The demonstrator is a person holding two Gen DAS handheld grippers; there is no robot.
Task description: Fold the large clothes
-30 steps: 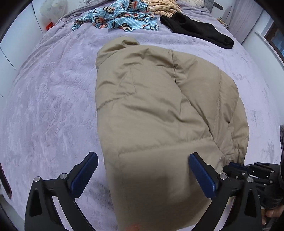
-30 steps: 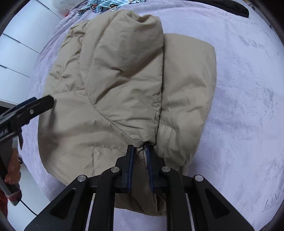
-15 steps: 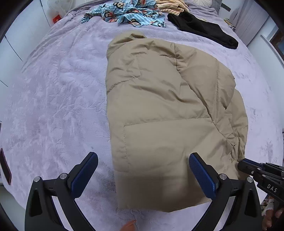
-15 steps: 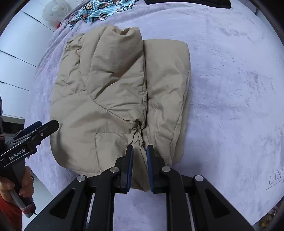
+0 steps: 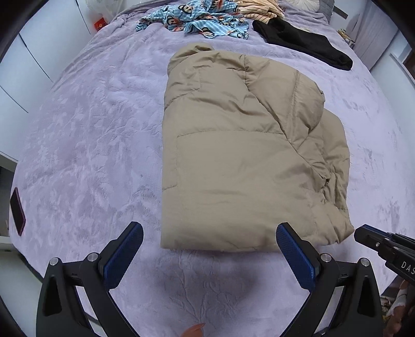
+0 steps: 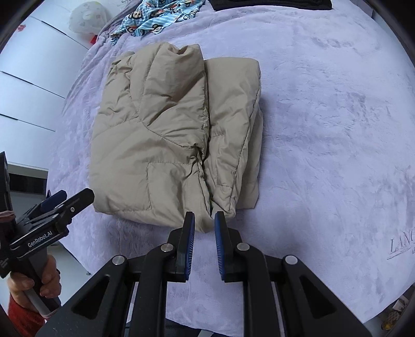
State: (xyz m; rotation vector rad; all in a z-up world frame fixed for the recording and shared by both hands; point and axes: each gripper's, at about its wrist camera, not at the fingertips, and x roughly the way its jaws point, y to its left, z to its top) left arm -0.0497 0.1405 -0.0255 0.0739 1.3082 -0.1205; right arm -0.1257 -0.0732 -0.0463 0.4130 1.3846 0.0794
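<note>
**Both tools off the jacket, fold lying flat**

Right tool (image 6: 204,220) has let go: a second ago its pads pinched the near hem of the tan jacket (image 5: 233,160), and now they stand a narrow gap apart with nothing between them, just short of the jacket's near edge. Only purple blanket shows in the gap. Half a second ago the cloth was already slipping out of the same narrow gap, so the tool has drawn back off the hem without spreading.

Left tool (image 5: 209,252) is wide apart and empty, as it was through the last second. It has pulled back too: a second ago the jacket's near end filled the space between its pads, and now that end lies beyond the pad tips, with bare blanket beneath the tool.

The jacket now rests on its own in the middle of the bed (image 5: 77,129), folded into a thick rectangle. Seen from the right wrist, one padded layer lies over the other, with a seam line running from the jacket's far end to its near end. Its near corner on the right tool's side is rumpled and puffs up a little.

Beyond the jacket's far end lie a blue patterned garment (image 5: 197,20) and a black garment (image 5: 303,41), both well apart from it. A dark phone (image 5: 17,211) sits at the bed's edge, far out on the left tool's side of the jacket.

My judgement: this fold has been laid down and released. What remains is either one more fold to shorten the bundle or a move to the next garment.
</note>
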